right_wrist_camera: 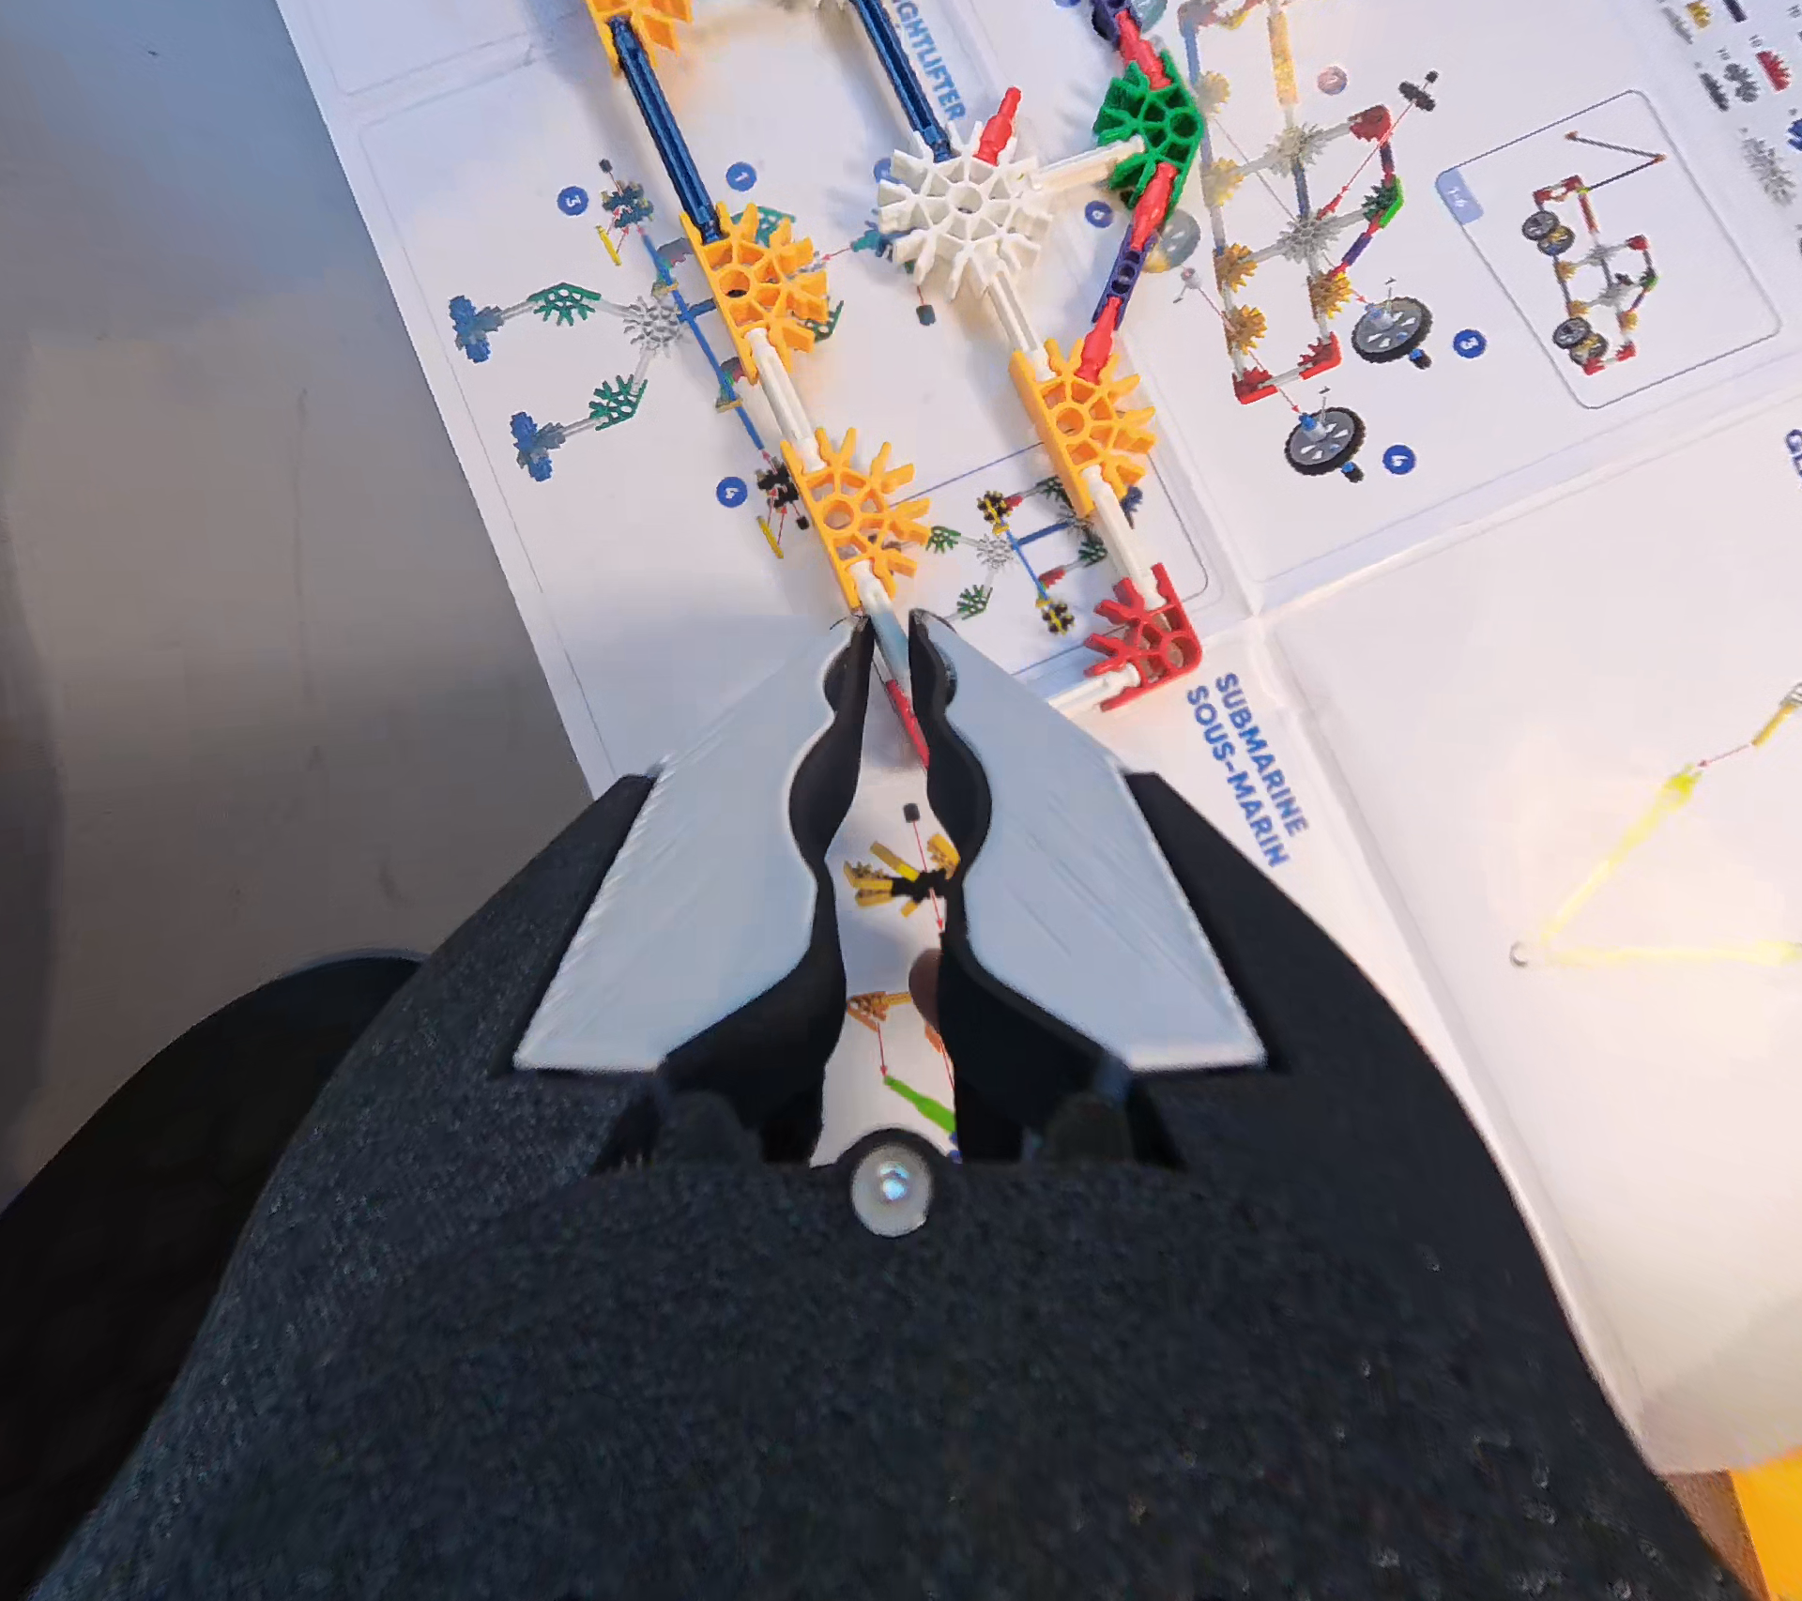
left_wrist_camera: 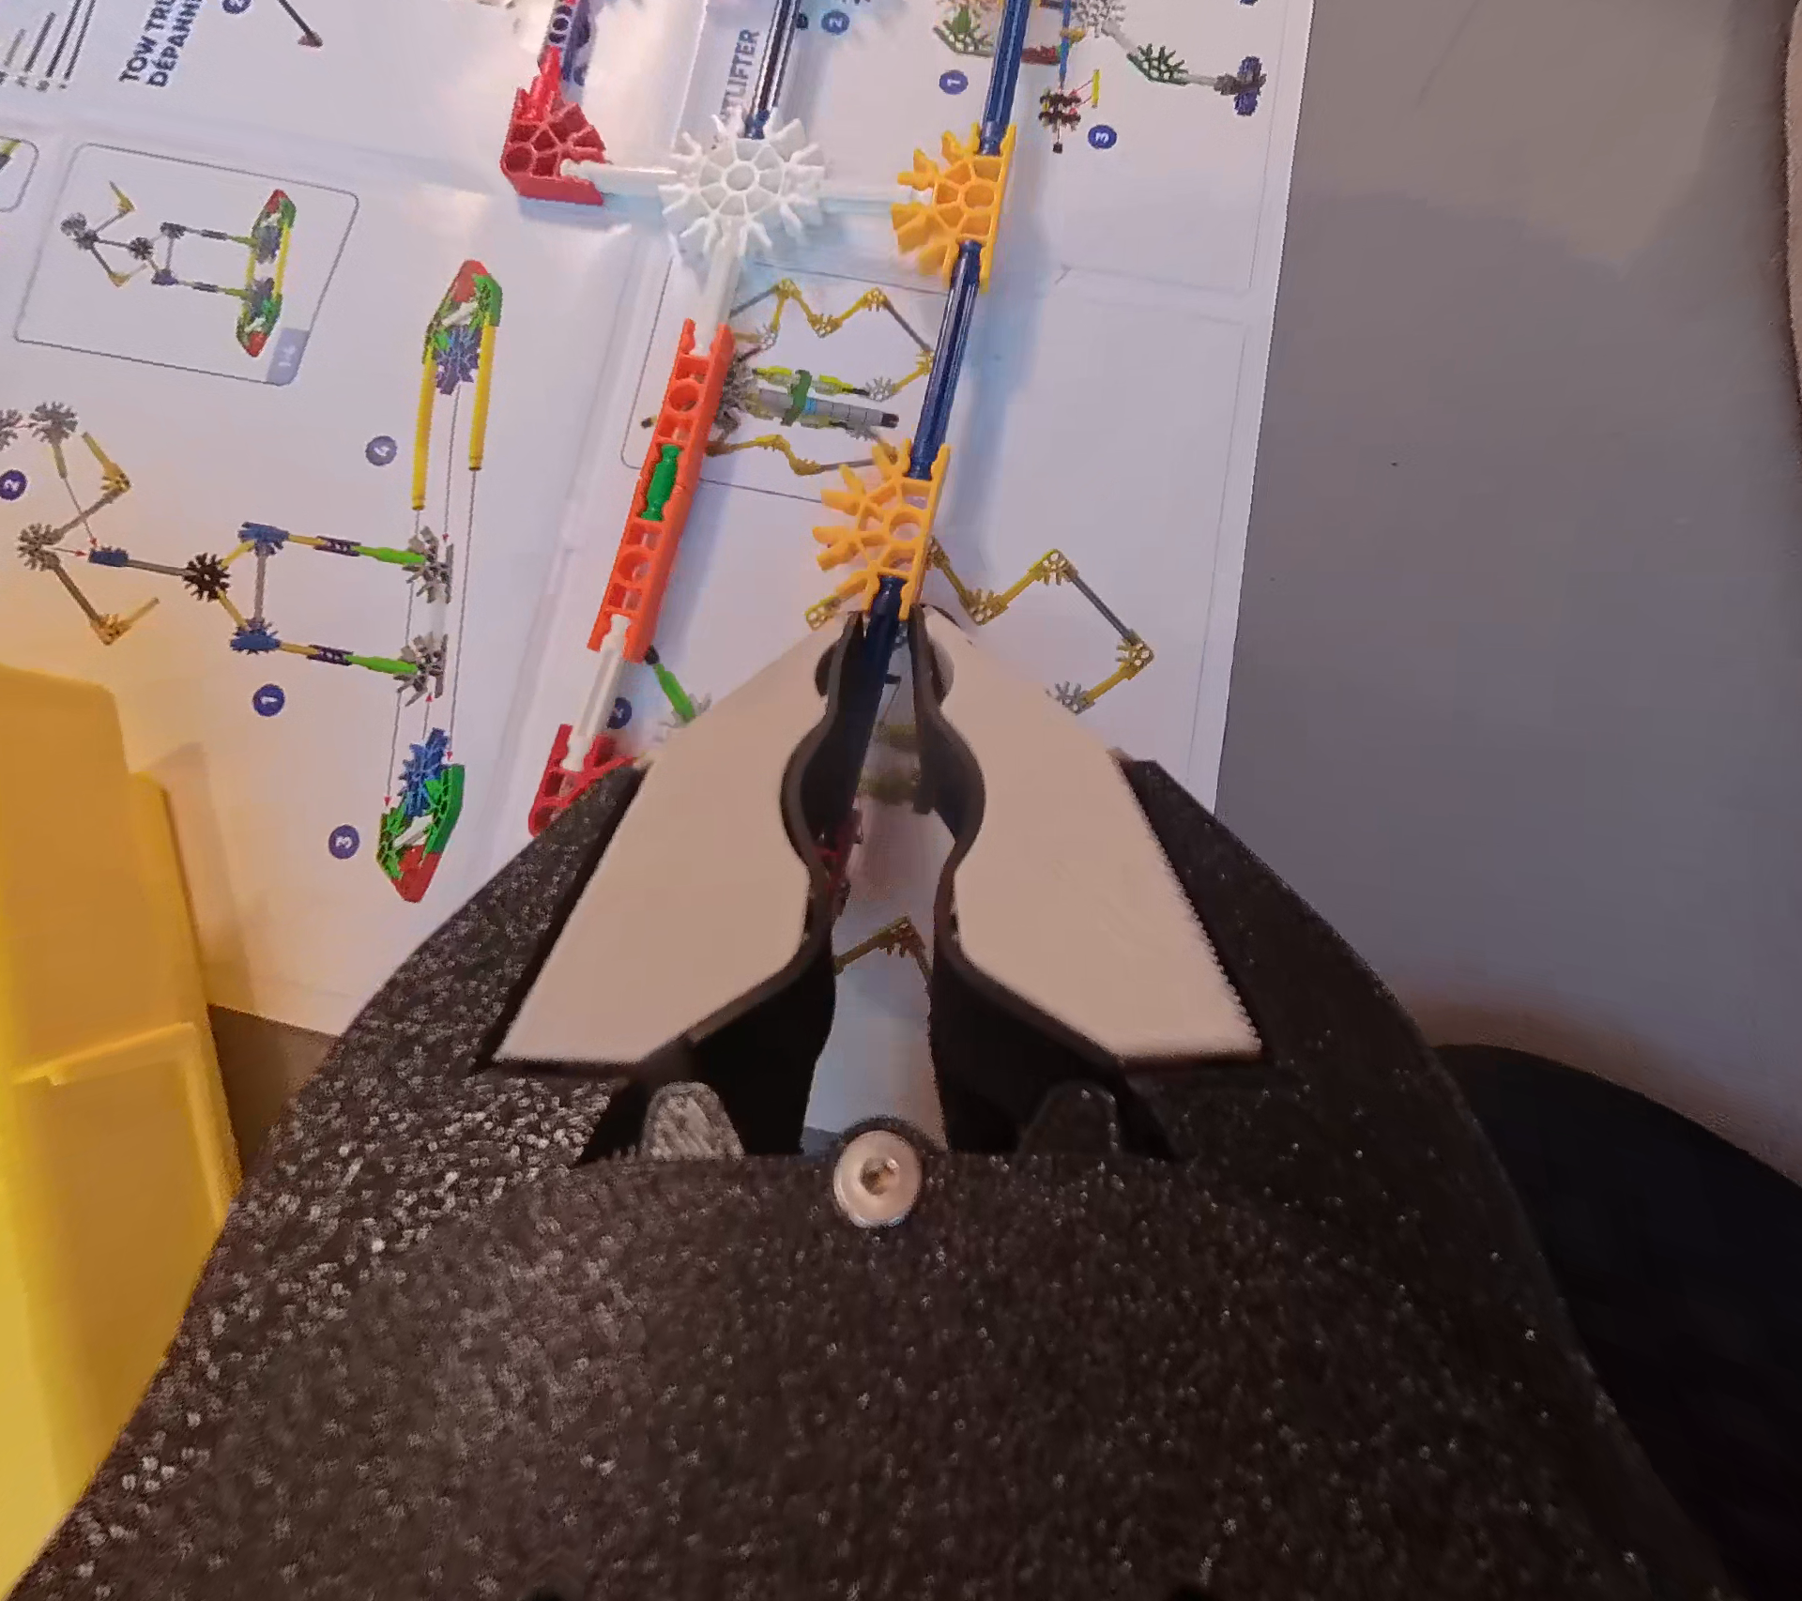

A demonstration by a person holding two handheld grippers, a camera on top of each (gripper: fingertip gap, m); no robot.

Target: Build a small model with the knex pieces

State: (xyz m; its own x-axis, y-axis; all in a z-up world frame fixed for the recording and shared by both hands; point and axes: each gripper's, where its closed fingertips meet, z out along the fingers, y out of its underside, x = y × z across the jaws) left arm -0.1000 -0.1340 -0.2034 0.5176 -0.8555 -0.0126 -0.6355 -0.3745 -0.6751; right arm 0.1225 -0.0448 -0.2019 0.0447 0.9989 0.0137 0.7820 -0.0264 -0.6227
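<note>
While the toy frame of rods and connectors lies flat on the instruction sheet, the left gripper is clamped on a blue rod just below a yellow connector. The right gripper pinches a white rod just below another yellow connector. A yellow bin sits left of the left gripper.

Both views are evenly and brightly lit, with a warm cast. In the right wrist view, glare washes out the printed sheet toward its right edge, bleaching the drawings there; in the left wrist view, a warm tint falls on the sheet by the yellow bin. Soft shadows lie across the grey table. Wide-angle distortion bends straight lines near the frame edges. The near gripper bodies are slightly soft; the middle of each view is sharp.
</note>
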